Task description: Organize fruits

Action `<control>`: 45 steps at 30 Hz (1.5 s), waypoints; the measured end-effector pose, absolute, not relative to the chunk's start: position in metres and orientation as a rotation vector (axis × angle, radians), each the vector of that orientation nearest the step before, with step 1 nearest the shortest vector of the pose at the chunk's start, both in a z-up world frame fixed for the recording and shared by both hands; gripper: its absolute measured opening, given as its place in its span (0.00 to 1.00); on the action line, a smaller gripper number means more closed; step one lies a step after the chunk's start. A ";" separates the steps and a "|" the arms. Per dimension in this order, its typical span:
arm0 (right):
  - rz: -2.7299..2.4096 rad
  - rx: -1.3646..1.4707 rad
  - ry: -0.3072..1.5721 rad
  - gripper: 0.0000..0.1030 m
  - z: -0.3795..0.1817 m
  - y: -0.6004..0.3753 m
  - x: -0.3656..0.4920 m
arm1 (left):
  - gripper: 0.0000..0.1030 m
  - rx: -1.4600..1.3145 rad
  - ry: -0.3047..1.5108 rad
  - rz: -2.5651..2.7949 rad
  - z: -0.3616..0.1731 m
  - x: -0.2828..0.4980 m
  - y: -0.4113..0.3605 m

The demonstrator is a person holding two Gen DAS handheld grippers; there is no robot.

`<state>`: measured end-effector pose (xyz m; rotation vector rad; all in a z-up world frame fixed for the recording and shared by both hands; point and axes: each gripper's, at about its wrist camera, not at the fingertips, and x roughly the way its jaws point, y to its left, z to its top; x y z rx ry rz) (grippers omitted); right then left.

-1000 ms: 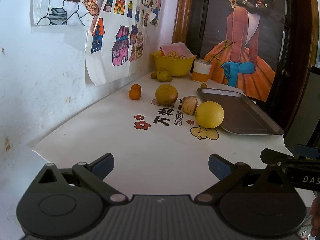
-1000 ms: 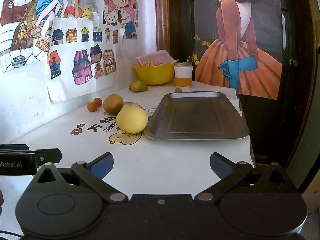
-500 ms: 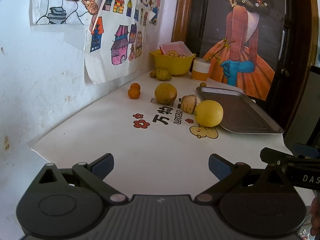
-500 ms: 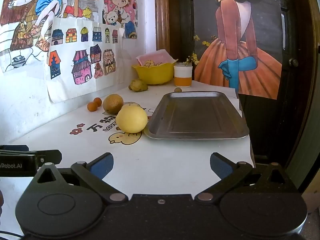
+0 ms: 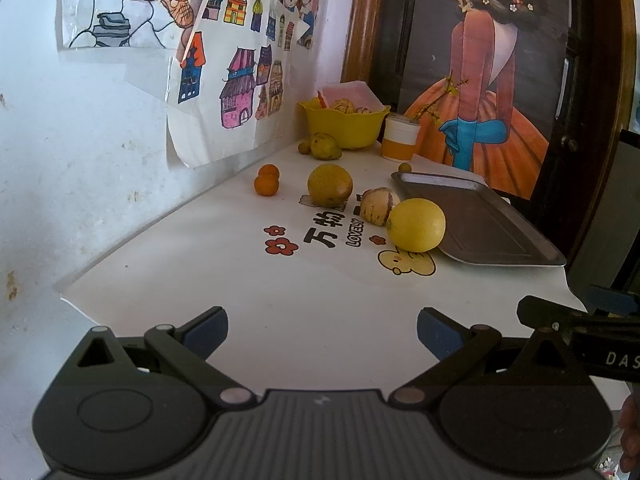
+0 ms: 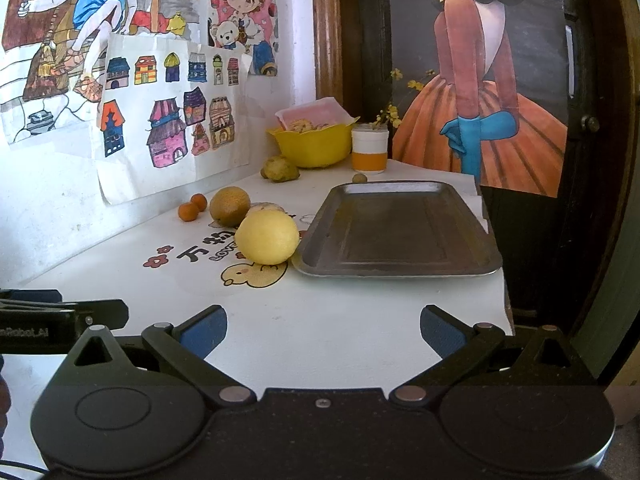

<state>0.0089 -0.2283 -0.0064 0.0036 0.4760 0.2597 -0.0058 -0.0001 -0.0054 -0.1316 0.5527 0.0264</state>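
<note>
Grippers: left gripper (image 5: 322,330) and right gripper (image 6: 323,330) both spread wide, holding nothing.
Lemon (image 6: 267,236): I judge it firm, smooth, roll-prone; I'd pinch across its middle.
Tray (image 6: 472,266): bare, just right of it.

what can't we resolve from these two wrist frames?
- Yellow bowl contents: rim hides most, both views.
- Striped fruit: right wrist view, almost all behind the yellow lemon.
- Right gripper in left wrist view: cut off at right edge.
- Small round fruit behind the tray: too small to identify.
</note>
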 end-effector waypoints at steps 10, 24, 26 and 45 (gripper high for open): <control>0.385 -0.040 0.489 0.99 0.008 -0.226 0.032 | 1.00 -0.110 0.599 0.039 0.011 0.022 0.005; 0.656 -0.318 0.485 0.99 0.027 -0.204 0.111 | 1.00 -0.133 0.663 -0.044 0.045 0.129 0.007; 0.671 -0.328 0.487 0.99 0.025 -0.201 0.121 | 0.99 -0.147 0.683 -0.065 0.044 0.148 0.003; 0.785 -0.427 0.537 0.81 -0.013 -0.165 0.169 | 0.82 -0.270 0.854 -0.138 0.001 0.240 -0.018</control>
